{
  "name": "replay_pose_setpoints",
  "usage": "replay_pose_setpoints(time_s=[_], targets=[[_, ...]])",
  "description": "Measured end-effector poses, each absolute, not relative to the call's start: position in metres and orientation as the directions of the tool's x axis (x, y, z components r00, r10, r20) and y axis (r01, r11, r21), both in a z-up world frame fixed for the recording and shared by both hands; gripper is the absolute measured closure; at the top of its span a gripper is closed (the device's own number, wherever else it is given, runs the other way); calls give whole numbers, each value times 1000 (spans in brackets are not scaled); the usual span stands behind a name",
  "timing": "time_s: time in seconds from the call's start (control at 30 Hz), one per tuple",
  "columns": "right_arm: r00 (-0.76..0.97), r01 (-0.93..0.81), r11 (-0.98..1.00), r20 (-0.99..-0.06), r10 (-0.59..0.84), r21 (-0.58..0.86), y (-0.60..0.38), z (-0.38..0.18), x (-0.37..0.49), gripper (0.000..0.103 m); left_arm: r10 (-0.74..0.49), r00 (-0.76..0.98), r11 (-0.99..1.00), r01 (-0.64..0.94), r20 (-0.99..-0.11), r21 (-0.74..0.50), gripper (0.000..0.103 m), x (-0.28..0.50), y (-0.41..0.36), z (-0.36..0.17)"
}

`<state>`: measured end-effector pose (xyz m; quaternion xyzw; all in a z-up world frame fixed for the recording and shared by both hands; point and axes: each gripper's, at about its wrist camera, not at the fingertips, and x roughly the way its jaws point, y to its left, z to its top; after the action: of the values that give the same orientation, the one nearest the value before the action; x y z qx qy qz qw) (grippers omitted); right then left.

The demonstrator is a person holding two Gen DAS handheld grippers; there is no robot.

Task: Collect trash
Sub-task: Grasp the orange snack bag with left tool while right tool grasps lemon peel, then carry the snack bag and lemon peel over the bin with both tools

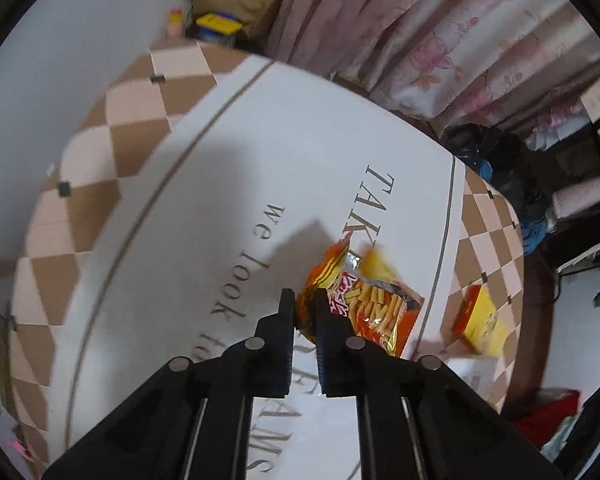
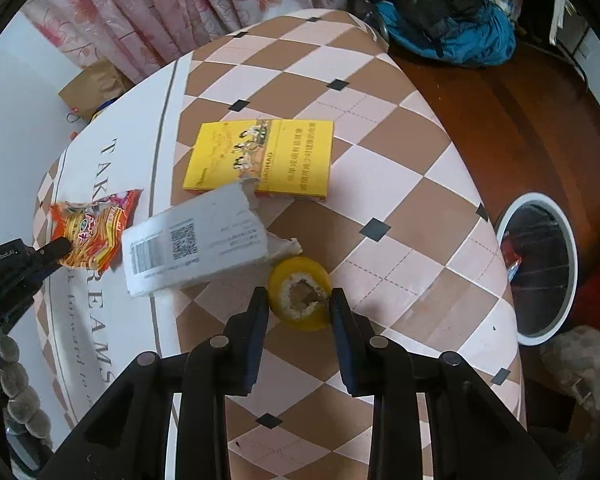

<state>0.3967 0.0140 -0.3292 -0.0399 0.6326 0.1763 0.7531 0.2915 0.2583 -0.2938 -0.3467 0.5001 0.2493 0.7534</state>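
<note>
My right gripper (image 2: 299, 304) is clamped on the yellow tape roll (image 2: 299, 298), one pad at each side of it, so the roll's hole faces up to me. The white-rimmed trash bin (image 2: 540, 268) stands on the floor to the right of the roll, beyond the table edge; I judge this hand is the nearer one. My left gripper (image 1: 305, 300) is pinched shut on the crumpled orange snack wrapper (image 1: 364, 304), left of the roll past the torn grey parcel bag (image 2: 198, 242).
</note>
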Motion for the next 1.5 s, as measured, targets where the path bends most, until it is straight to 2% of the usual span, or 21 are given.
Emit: replay_pose_setpoints(time_s=[0.33, 0.57, 1.17, 1.5], targets=[[207, -453, 888, -961, 184, 73, 22, -312, 366, 72, 290, 328, 723, -691, -899, -19, 99, 240, 209, -257], [244, -559, 829, -953, 180, 14, 29, -304, 328, 72, 377, 306, 731, -678, -874, 78, 99, 214, 173, -248], [320, -611, 789, -890, 324, 67, -14, -225, 280, 72, 453, 417, 749, -657, -788, 83, 100, 162, 100, -166], [358, -590, 791, -827, 434, 160, -82, -159, 291, 73, 422, 539, 819, -572, -728, 51, 100, 194, 31, -108]])
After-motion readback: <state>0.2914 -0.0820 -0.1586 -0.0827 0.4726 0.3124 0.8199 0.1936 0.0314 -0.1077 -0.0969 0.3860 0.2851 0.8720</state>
